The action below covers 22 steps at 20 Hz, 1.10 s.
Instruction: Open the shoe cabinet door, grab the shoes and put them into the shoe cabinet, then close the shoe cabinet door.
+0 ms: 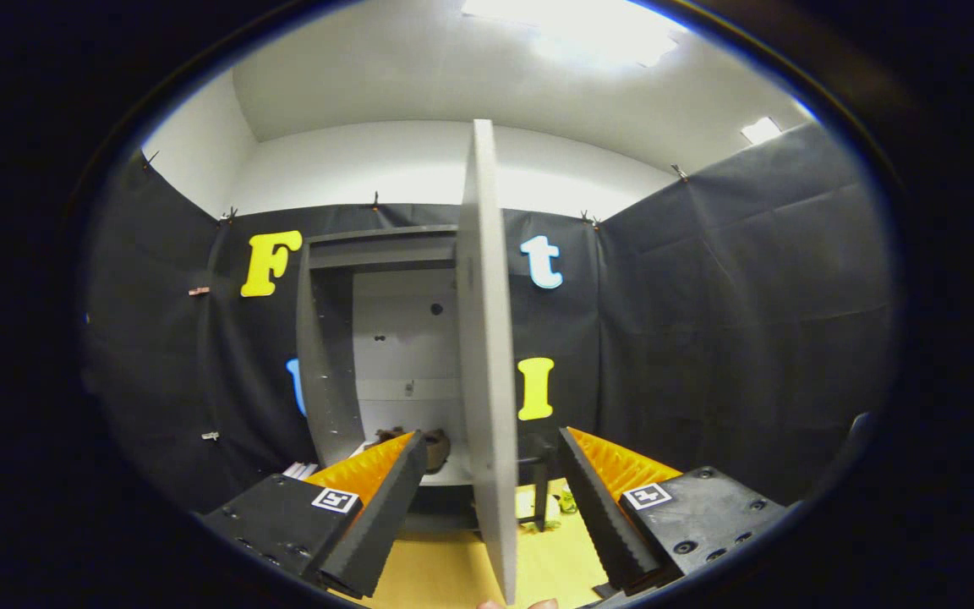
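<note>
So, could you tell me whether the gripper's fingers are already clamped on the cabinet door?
No: the gripper is open, with the edge of the cabinet door standing between its fingers and a gap showing on both sides.

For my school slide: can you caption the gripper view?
Open fingers straddle the open cabinet door's edge; a brown shoe sits inside.

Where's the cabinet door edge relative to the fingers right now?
In the gripper view, the shoe cabinet door stands edge-on between the open gripper fingers, touching neither, with the open cabinet beyond it.
</note>
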Each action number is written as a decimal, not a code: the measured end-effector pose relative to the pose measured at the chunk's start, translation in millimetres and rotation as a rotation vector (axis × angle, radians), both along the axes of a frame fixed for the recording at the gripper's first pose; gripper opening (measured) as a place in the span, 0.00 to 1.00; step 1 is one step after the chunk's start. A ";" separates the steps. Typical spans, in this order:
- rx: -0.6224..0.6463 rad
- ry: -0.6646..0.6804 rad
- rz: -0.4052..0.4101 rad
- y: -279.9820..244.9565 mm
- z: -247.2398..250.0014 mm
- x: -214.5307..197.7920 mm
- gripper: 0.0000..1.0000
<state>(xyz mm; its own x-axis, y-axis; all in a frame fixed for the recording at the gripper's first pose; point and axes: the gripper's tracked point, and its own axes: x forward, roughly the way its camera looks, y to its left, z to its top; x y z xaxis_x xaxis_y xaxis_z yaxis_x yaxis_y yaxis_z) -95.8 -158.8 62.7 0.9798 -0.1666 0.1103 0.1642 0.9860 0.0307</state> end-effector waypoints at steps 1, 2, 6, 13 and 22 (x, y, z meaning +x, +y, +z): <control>-0.004 0.013 -0.024 -17.3 -5.5 -0.7 0.97; -0.007 0.032 -0.042 -34.2 -13.3 0.4 0.97; -0.010 0.076 -0.106 -88.4 -37.3 25.6 0.98; 0.007 0.158 -0.065 -89.8 -79.7 70.5 0.98; 0.055 0.183 -0.056 -45.4 -91.4 68.8 0.97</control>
<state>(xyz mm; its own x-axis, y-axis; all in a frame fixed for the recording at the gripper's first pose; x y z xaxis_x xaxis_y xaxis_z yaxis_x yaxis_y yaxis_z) -27.0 -204.2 -28.7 0.9717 -0.2225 -0.0792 0.2267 0.9727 0.0486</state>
